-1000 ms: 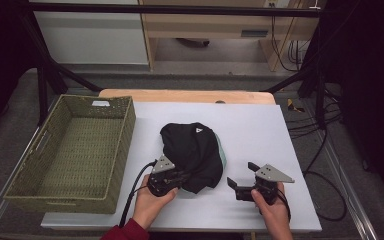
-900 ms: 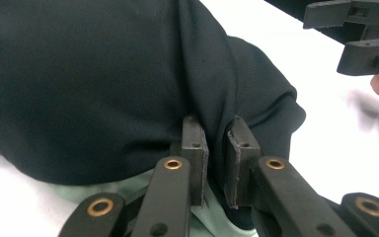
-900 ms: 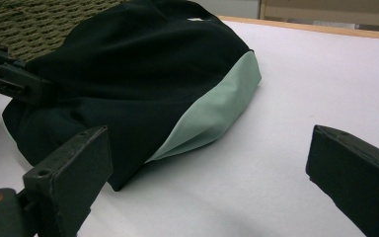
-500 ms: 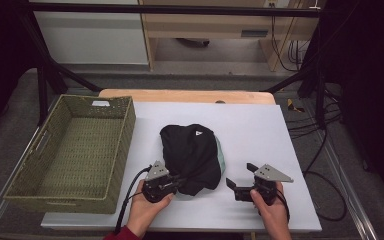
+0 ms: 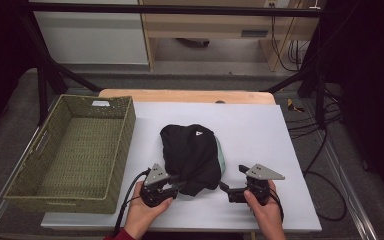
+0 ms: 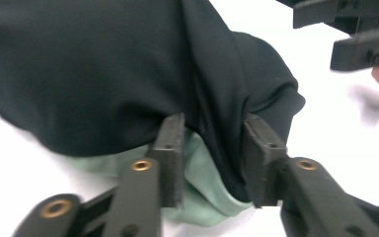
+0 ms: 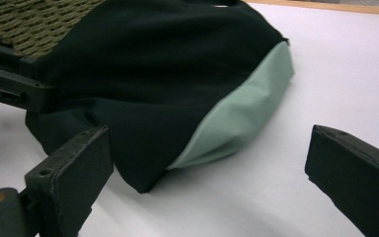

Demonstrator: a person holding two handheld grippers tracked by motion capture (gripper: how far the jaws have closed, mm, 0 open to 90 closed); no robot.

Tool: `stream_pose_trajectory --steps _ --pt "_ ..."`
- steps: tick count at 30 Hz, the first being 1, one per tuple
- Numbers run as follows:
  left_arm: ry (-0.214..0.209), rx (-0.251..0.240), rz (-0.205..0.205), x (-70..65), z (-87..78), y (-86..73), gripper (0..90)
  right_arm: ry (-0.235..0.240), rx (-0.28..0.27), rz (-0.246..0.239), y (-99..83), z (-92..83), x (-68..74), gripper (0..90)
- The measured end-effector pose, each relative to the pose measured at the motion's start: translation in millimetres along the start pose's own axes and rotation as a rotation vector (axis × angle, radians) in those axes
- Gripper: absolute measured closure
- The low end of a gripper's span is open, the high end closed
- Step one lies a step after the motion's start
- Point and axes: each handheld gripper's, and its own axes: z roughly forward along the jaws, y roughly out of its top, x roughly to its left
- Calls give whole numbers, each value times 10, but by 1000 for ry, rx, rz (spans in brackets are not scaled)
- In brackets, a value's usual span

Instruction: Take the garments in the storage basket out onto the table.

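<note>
Black garment (image 5: 190, 155) hides most of green cloth (image 6: 197, 182); left tongs (image 6: 212, 163) just opening astride fold.

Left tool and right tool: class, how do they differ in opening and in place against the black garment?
The left tool has just been opening and straddles a fold of the black garment; the right tool gapes wider, clear of it. Both rest low on the white table.

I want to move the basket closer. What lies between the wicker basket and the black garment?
Nothing: in the high view, bare white tabletop separates the wicker basket from the black garment.
</note>
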Motion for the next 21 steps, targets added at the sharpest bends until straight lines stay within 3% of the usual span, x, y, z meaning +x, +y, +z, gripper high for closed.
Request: stream_pose_trajectory --steps 5,8,12,21 --pt "38 -17 -18 23 -83 3 467 -25 10 -35 24 56 113 59" --pt "74 -27 -6 20 -134 9 386 -35 -1 -22 45 67 136 74" --pt "80 -39 -12 30 -187 2 283 -40 2 -24 64 90 166 89" --pt "133 -7 -32 97 -200 -49 209 -24 19 -36 115 189 240 114"
